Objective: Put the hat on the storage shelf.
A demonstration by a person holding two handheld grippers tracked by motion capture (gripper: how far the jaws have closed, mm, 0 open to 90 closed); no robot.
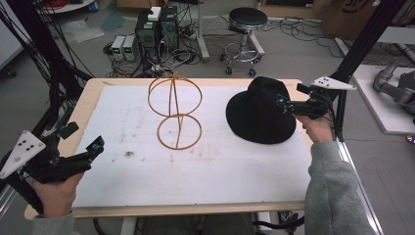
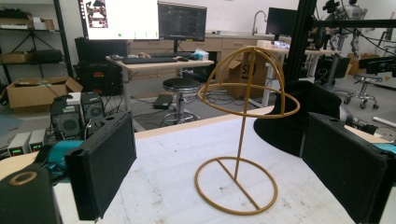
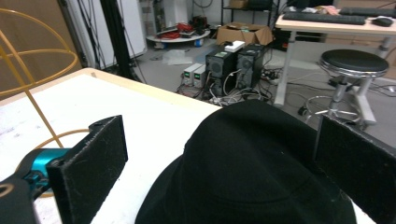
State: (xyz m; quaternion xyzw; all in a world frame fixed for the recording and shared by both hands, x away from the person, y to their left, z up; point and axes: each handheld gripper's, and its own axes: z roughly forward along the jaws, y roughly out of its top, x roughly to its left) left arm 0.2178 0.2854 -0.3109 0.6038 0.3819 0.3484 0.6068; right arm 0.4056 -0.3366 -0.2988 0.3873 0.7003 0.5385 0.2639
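The right tongs (image 1: 283, 104) stand wide apart at the crown of the black felt brimmed hat (image 1: 262, 111), one jaw on either side of it in the right gripper view, not yet closed on the cloth; the spread looks chosen so that the soft crown (image 3: 252, 154) can slip between the pads before a pinch. The hat rests brim down on the right part of the white padded worktop (image 1: 205, 166), close to the person's right hand (image 1: 317, 128), which puts it within easy reach for a lift. The left tongs (image 1: 98, 146) also gape, holding nothing, and hover above the near left corner of the worktop, pointed at the golden wire hat stand (image 2: 243, 140); this seems a waiting pose, ready to steady the stand. The stand is upright in the middle, its round base (image 1: 179, 131) flat on the pad and its domed top bare, well apart from the hat, likely the place where the hat is meant to go
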